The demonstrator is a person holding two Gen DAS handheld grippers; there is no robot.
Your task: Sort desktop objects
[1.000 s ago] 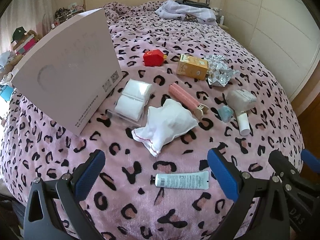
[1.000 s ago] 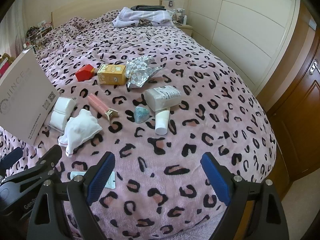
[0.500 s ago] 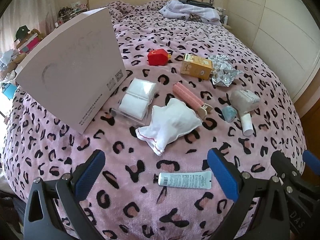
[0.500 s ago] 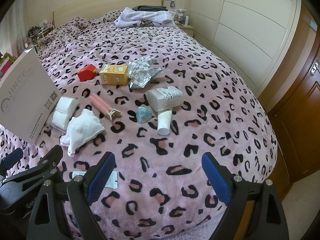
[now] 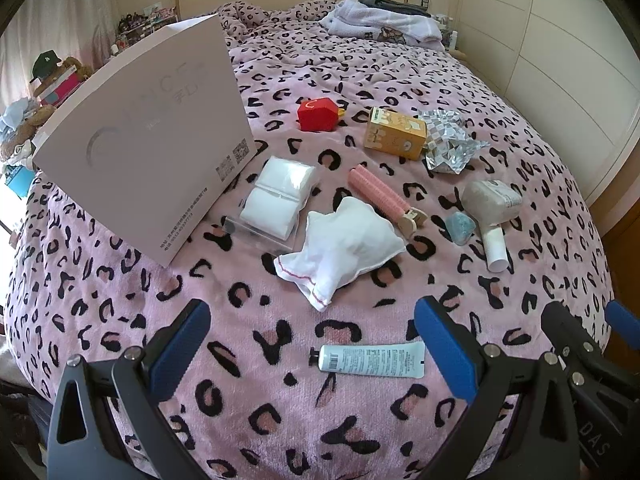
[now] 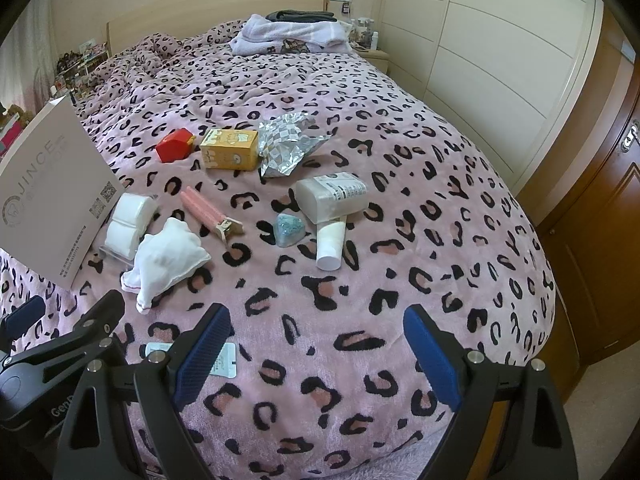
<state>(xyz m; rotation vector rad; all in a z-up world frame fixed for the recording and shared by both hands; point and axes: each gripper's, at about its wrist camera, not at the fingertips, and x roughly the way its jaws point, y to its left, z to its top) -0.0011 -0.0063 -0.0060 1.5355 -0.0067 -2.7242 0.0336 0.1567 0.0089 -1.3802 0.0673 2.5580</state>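
Fleecy leopard-print blanket (image 5: 360, 80) — soft white pouch (image 5: 344, 244), smooth tube (image 5: 370, 359), crinkled foil (image 5: 448, 144).

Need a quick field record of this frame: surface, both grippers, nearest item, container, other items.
surface: bed with pink leopard-print blanket
left gripper: open, empty, hovering above the blanket
right gripper: open, empty, hovering above the blanket
nearest item: hand cream tube, lying flat between the left gripper's fingers in its view
container: large pink box, left side
other items: white cloth pouch, cotton pad pack, pink roller, red box, yellow carton, foil wrapper, white bottle, blue lump
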